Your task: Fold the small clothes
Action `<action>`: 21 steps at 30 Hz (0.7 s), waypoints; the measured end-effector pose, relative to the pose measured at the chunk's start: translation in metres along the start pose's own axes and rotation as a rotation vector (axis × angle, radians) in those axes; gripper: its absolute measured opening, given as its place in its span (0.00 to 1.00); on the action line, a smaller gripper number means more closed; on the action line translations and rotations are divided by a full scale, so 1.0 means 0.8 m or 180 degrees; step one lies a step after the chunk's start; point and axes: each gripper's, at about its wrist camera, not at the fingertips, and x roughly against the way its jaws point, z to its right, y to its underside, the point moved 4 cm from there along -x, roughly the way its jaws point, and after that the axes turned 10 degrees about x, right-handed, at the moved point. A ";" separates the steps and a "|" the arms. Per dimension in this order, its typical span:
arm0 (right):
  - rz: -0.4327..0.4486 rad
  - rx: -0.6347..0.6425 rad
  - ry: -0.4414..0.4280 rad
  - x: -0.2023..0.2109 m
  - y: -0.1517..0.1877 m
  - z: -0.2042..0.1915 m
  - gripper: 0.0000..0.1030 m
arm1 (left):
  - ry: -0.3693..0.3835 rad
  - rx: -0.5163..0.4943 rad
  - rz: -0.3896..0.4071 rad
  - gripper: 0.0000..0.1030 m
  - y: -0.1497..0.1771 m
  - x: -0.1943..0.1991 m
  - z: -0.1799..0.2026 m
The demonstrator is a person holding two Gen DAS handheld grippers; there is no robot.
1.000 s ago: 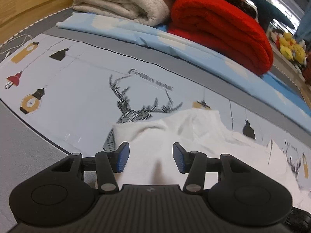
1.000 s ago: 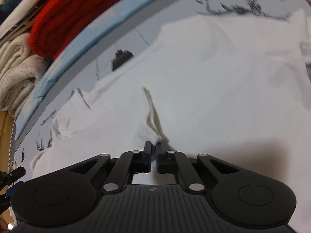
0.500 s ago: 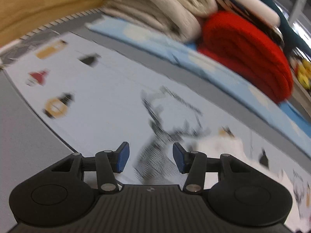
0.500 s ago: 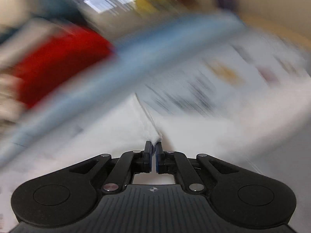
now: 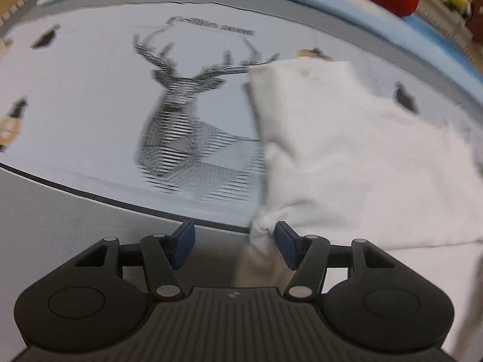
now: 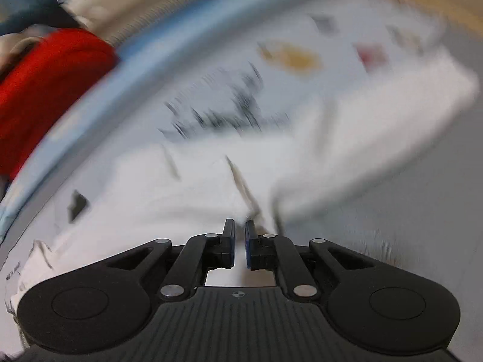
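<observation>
Garment: white knit top [image 5: 347, 150], spread on the printed bed cover [image 5: 90, 96], beside the deer print [image 5: 181, 120] and reaching toward the near grey border of the cover. Judged light, limp and without stiffness; likely to sag, bunch and drag if lifted from one point; not fragile, not slippery.

Left gripper [image 5: 234, 246]: jaws opening, a bunched corner of the top between them and lying against the right pad [image 5: 285, 246]; not pinched.

Right gripper [image 6: 239, 242]: jaws nearly together but opening, a thin fold of the white cloth at their tips; grip easing, contact unclear through blur.

Recommended hold: hem corners or seam edges, one per gripper, well apart, cloth kept taut and low over the cover.

Red blanket [image 6: 45, 90] along the far edge, clear of the work.
</observation>
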 end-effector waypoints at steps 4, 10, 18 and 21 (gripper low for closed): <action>0.0511 0.0227 0.0147 0.033 -0.021 -0.007 0.19 | -0.0640 -0.0083 0.0300 0.30 -0.010 0.011 -0.020; 0.0421 0.0290 -0.0546 0.030 -0.009 -0.035 0.26 | 0.0361 0.0669 0.0297 0.43 -0.027 0.028 -0.026; -0.0269 0.0162 -0.0502 -0.021 0.018 -0.036 0.26 | 0.0556 0.0423 0.0160 0.11 -0.005 0.008 0.003; -0.0202 0.0259 -0.0590 -0.017 0.017 -0.047 0.26 | 0.0203 0.0567 0.0396 0.09 -0.007 0.029 -0.009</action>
